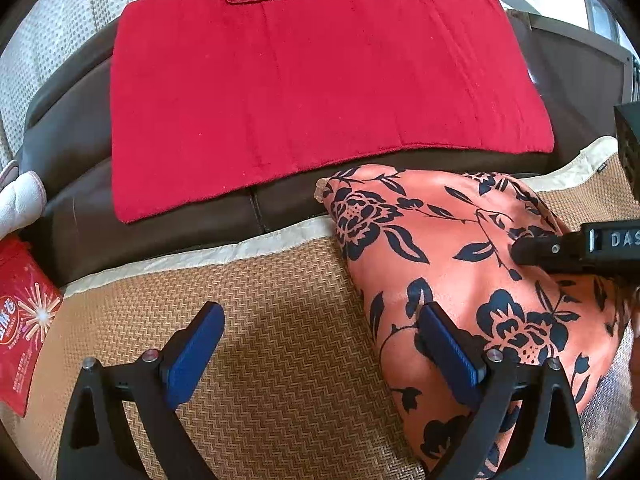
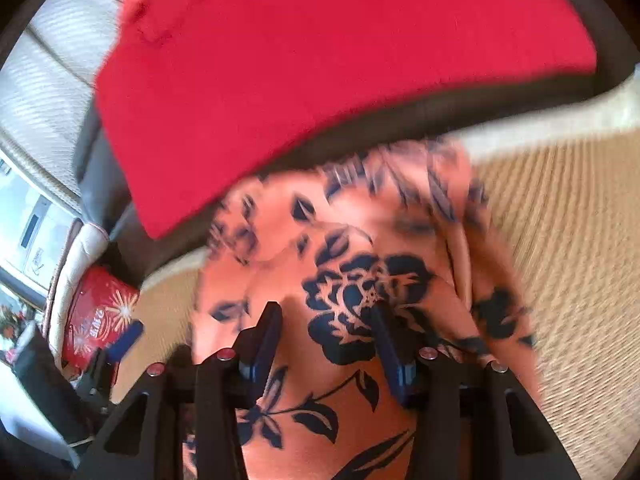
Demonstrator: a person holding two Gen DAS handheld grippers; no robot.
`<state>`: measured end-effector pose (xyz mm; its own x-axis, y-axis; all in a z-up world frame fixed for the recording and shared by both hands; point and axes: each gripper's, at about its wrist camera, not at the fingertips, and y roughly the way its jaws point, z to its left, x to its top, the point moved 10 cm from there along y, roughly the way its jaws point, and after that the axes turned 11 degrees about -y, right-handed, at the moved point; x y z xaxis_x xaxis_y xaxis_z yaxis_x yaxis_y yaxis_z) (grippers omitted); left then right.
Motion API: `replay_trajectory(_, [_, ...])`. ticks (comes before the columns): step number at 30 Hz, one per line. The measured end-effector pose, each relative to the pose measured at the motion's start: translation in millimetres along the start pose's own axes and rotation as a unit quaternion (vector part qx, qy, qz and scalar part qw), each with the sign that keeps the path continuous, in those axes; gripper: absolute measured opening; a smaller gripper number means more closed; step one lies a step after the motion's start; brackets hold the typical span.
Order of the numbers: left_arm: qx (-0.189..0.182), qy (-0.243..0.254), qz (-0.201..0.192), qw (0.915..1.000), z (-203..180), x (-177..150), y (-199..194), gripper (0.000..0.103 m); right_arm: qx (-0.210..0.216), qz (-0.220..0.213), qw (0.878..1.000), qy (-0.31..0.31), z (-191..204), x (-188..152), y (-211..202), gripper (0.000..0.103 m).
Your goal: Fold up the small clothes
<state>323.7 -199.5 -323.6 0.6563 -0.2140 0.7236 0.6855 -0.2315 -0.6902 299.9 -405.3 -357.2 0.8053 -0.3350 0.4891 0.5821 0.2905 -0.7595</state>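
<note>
Left wrist view is showing the left gripper [image 1: 320,344] hanging with jaws spread wide and empty over the woven mat [image 1: 260,320], while the orange flowered garment [image 1: 460,280] is lying folded on the mat beside it. Right gripper [image 2: 326,340] is hovering released above the garment.
</note>
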Motion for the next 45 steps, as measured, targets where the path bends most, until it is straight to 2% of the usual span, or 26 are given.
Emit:
replay_trajectory(3, [0.0, -0.001, 0.002, 1.0, -1, -1, 0, 0.099, -0.008, -0.003, 1.0, -0.021, 4, 4, -3, 0.051])
replay_trajectory(7, [-0.003, -0.003, 0.003, 1.0, -3, 0, 2, 0.099, 0.006, -0.01, 1.0, -0.016, 6, 2, -9, 0.051])
replay_trajectory(10, [-0.006, -0.007, 0.004, 0.9999, -4, 3, 3, 0.099, 0.003, -0.041, 0.999, -0.014, -3, 15, -31, 0.051])
replay_trajectory(13, [-0.013, -0.016, 0.004, 0.9998, -4, 6, 4, 0.099, -0.004, -0.075, 0.997, 0.006, -17, 24, -48, 0.062])
replay_trajectory(16, [-0.054, -0.04, 0.005, 0.9978, -7, 12, 0, 0.099, 0.0, -0.096, 0.994, 0.046, -41, 28, -66, 0.067])
replay_trajectory(19, [-0.13, -0.077, 0.028, 0.9882, -13, 14, -2, 0.099, -0.001, -0.097, 0.992, 0.075, -63, 28, -72, 0.072])
replay_trajectory(22, [-0.201, -0.121, 0.074, 0.9692, -18, 10, 6, 0.099, 0.006, -0.095, 0.99, 0.101, -79, 26, -76, 0.073])
replay_trajectory(26, [-0.226, -0.148, 0.135, 0.9534, -23, -4, 24, 0.099, 0.011, -0.083, 0.99, 0.117, -96, 21, -79, 0.076])
replay_trajectory(28, [-0.231, -0.158, 0.152, 0.9481, -25, -10, 29, 0.099, 0.013, -0.075, 0.99, 0.121, -103, 16, -79, 0.076])
replay_trajectory(32, [-0.265, -0.182, 0.185, 0.9287, -35, -19, 37, 0.099, 0.027, -0.052, 0.991, 0.12, -108, 10, -69, 0.076])
replay_trajectory(38, [-0.273, -0.178, 0.201, 0.9239, -46, -25, 41, 0.099, 0.052, -0.025, 0.991, 0.122, -112, 4, -49, 0.076])
replay_trajectory(43, [-0.292, -0.173, 0.221, 0.9145, -60, -31, 44, 0.099, 0.074, -0.02, 0.99, 0.118, -106, 1, -37, 0.078])
replay_trajectory(45, [-0.295, -0.172, 0.225, 0.9124, -66, -31, 47, 0.099, 0.098, -0.017, 0.988, 0.115, -98, 3, -31, 0.078])
